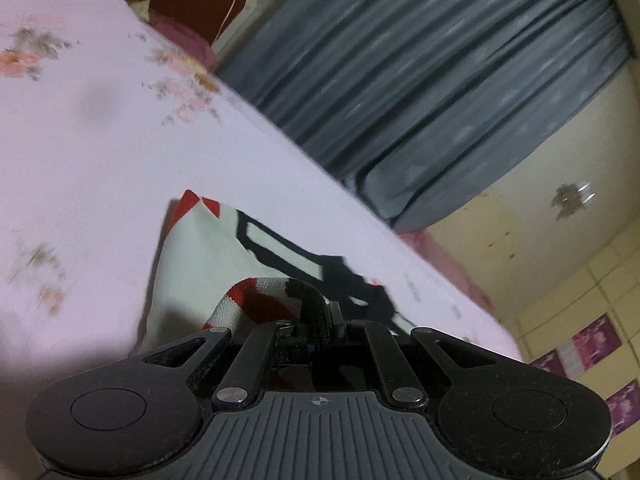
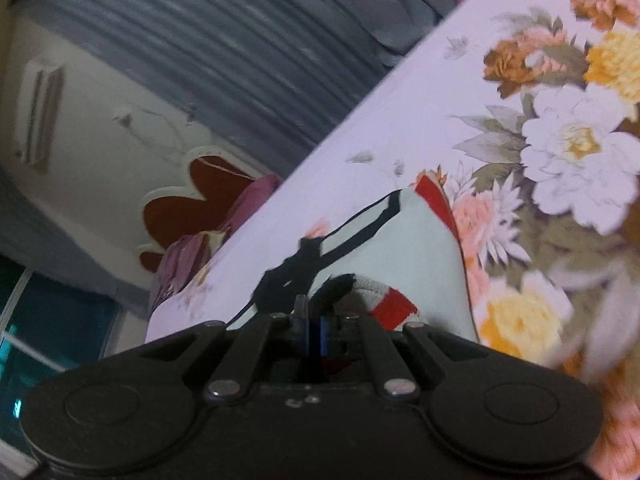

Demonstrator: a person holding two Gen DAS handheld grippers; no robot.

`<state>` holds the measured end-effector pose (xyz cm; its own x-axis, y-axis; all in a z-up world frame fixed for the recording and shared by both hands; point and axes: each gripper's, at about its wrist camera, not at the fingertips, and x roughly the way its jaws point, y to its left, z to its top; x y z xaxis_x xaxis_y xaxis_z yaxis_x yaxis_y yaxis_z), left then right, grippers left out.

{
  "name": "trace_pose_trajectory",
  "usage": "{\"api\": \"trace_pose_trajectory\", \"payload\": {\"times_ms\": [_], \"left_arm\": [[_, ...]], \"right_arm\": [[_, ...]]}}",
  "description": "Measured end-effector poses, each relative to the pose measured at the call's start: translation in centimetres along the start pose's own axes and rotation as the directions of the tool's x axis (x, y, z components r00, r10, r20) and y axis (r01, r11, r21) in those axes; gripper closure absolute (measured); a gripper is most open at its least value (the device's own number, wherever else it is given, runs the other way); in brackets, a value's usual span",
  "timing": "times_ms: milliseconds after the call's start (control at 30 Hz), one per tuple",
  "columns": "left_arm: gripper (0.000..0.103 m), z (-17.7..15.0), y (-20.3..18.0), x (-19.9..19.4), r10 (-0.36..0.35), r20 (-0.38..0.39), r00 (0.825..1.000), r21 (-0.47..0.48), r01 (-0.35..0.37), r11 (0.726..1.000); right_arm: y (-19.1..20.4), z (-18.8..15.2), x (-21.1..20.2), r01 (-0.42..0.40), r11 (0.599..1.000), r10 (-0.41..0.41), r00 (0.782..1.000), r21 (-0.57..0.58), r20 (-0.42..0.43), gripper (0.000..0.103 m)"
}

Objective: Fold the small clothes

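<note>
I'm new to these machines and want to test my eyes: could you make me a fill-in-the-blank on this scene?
1. Both claws are shut on the garment's striped ____.
2. The white garment lies on a ____-patterned bedsheet.
3. The curtain behind the bed is ____.

Missing words: collar; flower; grey

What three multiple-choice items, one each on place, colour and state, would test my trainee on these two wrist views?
1. Where does the white garment lie?
A. on the floral bedsheet
B. on a chair
C. on the floor

2. What colour are the curtains?
A. green
B. grey
C. yellow

3. How are the left tongs?
A. wide open
B. out of view
C. shut on the striped cuff

Answers: 1 A, sheet surrounds it; 2 B, grey folds; 3 C, cuff pinched between the fingers.
</note>
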<state>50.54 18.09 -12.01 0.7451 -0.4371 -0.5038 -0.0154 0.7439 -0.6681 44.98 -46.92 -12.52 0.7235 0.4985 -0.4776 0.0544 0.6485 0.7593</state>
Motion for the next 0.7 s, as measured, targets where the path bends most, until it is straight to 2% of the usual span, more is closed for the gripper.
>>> {"api": "trace_pose_trajectory", "payload": {"times_ms": [133,200,267,300,333,400,467,533,567,633,700], "left_arm": [[0.099,1.5,1.2,4.6,0.044,-0.071,0.996,0.001,-0.045,0.999],[0.099,1.6,1.9,6.1,0.019,-0.094,0.995,-0.004,-0.019,1.0],[0.098,1.8,2.1,6.5,-0.082,-0.068,0.994,-0.026,0.08,0.996],[0.089,2.0,2.1,6.7,-0.123,-0.054,0.991,-0.042,0.121,0.992],[0.067,2.2,2.1,7.0,-0.132,-0.04,0.99,-0.052,0.13,0.99],[0.039,2.5,2.3,7.8,-0.128,-0.01,0.992,-0.056,0.127,0.99],[0.038,3.1,2.4,8.2,-0.121,0.028,0.992,-0.057,0.123,0.991],[0.038,3.7,2.7,8.1,-0.137,0.065,0.989,-0.07,0.141,0.988],[0.038,4.0,2.6,8.0,-0.12,0.066,0.991,-0.052,0.124,0.991],[0.038,4.2,1.8,7.4,-0.082,0.062,0.995,0.043,0.08,0.996],[0.038,4.2,0.7,7.7,0.001,0.016,1.0,0.185,-0.004,0.983]], "right_arm": [[-1.9,1.7,4.9,0.045,0.997,-0.042,0.998,0.067,-0.039,0.098],[-2.7,2.1,6.9,0.059,0.995,-0.055,0.997,0.084,-0.055,0.098],[-3.4,2.5,8.2,0.036,0.993,-0.03,0.998,0.108,-0.052,0.09],[-3.6,2.6,8.6,0.019,0.993,-0.015,0.999,0.116,-0.033,0.08],[-3.6,2.7,8.7,0.002,0.993,-0.001,1.0,0.119,-0.006,0.076],[-3.6,3.0,9.2,0.005,0.993,-0.008,1.0,0.118,0.025,0.07],[-3.5,3.4,9.6,0.021,0.994,-0.027,0.998,0.106,0.057,0.064],[-3.4,3.6,9.4,0.019,0.994,-0.03,0.994,0.103,0.102,0.052],[-3.2,3.6,9.0,0.023,0.995,-0.034,0.993,0.093,0.115,0.053],[-2.4,3.7,8.1,0.034,0.999,-0.038,0.991,0.032,0.128,0.054],[-1.4,3.4,7.6,0.073,0.995,-0.065,0.991,-0.067,0.116,0.055]]}}
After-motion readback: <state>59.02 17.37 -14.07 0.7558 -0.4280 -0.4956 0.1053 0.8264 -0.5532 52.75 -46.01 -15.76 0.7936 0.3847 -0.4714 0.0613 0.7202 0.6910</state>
